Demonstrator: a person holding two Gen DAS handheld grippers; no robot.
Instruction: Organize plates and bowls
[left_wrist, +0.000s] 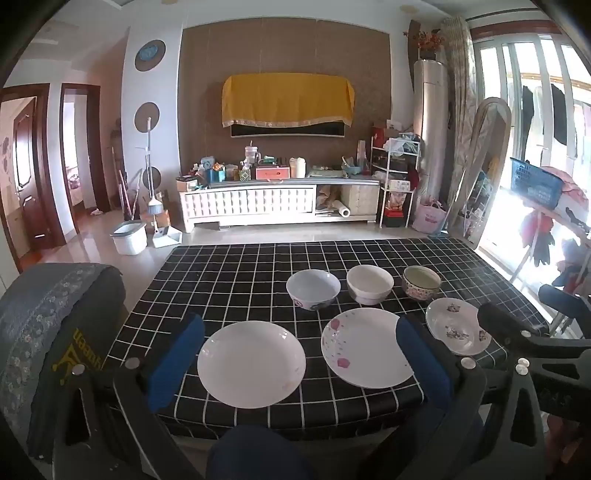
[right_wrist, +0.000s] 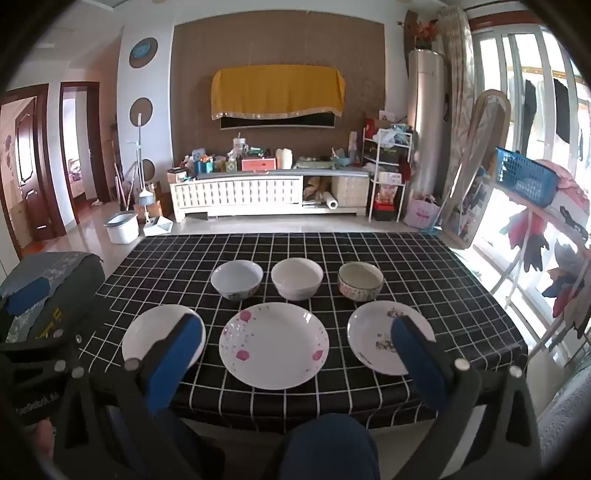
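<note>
On the table (right_wrist: 424, 258), around the pink-flowered plate (right_wrist: 273, 345), all the dishes lie single and apart. Left of this plate is the plain white plate (right_wrist: 147, 339); right of it is the small decorated plate (right_wrist: 373, 341). Behind it stand three bowls in a row: a white bowl (right_wrist: 297, 277) straight behind, a blue-patterned bowl (right_wrist: 236, 278) behind and to the left, a floral bowl (right_wrist: 360, 280) behind and to the right. Nothing is stacked, so I judge the task as not begun: the plates must be gathered into one pile and the bowls nested, all six pieces.

The left gripper (left_wrist: 299, 365) hovers before the near table edge, its fingers (left_wrist: 173, 362) wide apart and holding nothing. The right gripper (right_wrist: 295, 365) is also short of the plate, its fingers (right_wrist: 417, 358) spread and empty. A knee (right_wrist: 328, 446) shows below, and a covered chair (left_wrist: 55, 332) stands far left of the plate.
</note>
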